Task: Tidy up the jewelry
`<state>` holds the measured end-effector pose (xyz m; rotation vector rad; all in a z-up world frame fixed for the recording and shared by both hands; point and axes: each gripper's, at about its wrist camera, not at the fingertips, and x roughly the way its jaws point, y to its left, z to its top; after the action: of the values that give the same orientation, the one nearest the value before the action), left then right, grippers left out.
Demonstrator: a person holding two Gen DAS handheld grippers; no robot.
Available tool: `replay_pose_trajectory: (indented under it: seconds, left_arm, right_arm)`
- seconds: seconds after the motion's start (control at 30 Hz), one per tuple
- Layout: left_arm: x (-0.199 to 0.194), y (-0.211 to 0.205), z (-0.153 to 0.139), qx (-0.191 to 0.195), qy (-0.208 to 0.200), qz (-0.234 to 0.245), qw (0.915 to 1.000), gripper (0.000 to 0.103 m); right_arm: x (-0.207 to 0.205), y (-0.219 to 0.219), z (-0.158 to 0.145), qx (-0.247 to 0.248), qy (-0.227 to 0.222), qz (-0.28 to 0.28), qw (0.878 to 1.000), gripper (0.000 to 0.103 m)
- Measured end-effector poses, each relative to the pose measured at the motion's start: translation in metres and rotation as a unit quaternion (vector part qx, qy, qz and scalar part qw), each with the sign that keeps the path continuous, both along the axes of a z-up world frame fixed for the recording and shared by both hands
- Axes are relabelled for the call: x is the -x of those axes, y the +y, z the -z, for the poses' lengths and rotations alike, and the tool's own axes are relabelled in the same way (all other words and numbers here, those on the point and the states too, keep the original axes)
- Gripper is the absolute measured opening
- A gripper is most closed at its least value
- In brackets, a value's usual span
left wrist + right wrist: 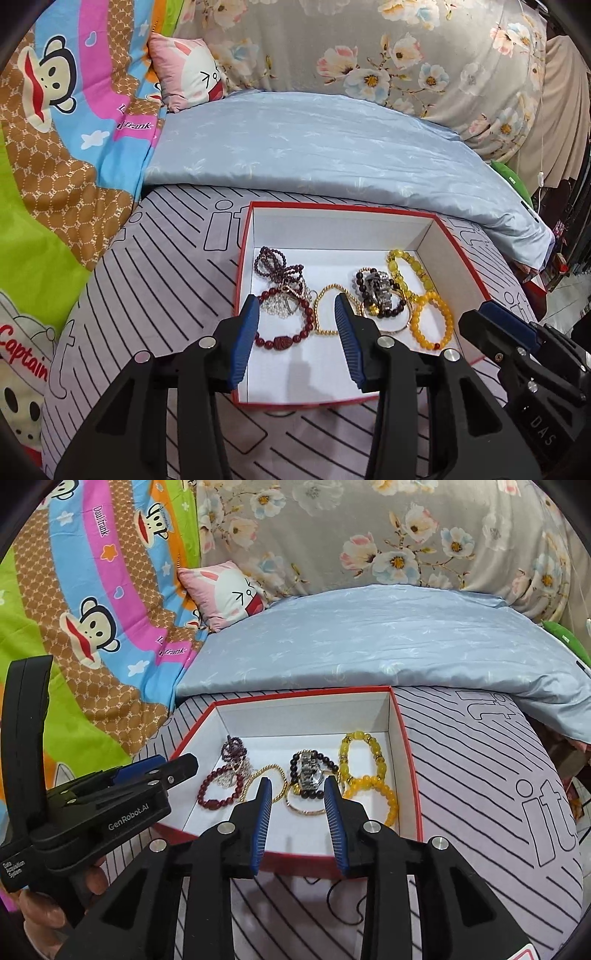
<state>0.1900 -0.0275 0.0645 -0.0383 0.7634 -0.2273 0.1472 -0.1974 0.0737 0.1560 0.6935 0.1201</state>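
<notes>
A red box with a white inside (pixel 258 229) (pixel 404 734) lies on the bed. In it lie several pieces: a purple bead strand (pixel 271 260) (pixel 233 746), a dark red bead bracelet (pixel 291 338) (pixel 218 803), a gold chain bracelet (pixel 325 330) (pixel 275 770), a silver watch with dark beads (pixel 378 293) (pixel 309 771), a pale yellow bracelet (pixel 404 269) (pixel 360 755) and an orange-yellow bracelet (pixel 432 321) (pixel 384 797). My left gripper (pixel 297 308) (pixel 162 766) is open and empty above the box's near left part. My right gripper (pixel 297 786) (pixel 491 314) is open and empty above the box's near edge.
The box rests on a lilac sheet with black lines (pixel 166 295) (pixel 480 775). A light blue quilt (pixel 314 147) lies behind it. A cartoon monkey blanket (pixel 55 147) is at the left, a pink pillow (pixel 192 70) and a floral cover (pixel 406 48) at the back.
</notes>
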Motion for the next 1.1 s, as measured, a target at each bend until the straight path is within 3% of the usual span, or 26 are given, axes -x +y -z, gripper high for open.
replay_pose_trajectory:
  seconds: [0.43,0.9,1.1]
  left_arm:
    - [0.033,-0.002,0.003,-0.017,-0.001,-0.006,0.9998,0.041]
    - [0.046,-0.009,0.007,-0.031,-0.009,-0.011,0.9994,0.042]
    - [0.048,-0.012,0.009,-0.047,-0.021,-0.017,0.9985,0.051]
  right_arm:
    - [0.03,0.006,0.005,0.009,0.009,0.009,1.0,0.036]
    - [0.035,0.013,0.008,0.02,0.009,0.012,1.0,0.037]
    - [0.029,0.015,0.013,0.026,0.015,0.017,0.999,0.037]
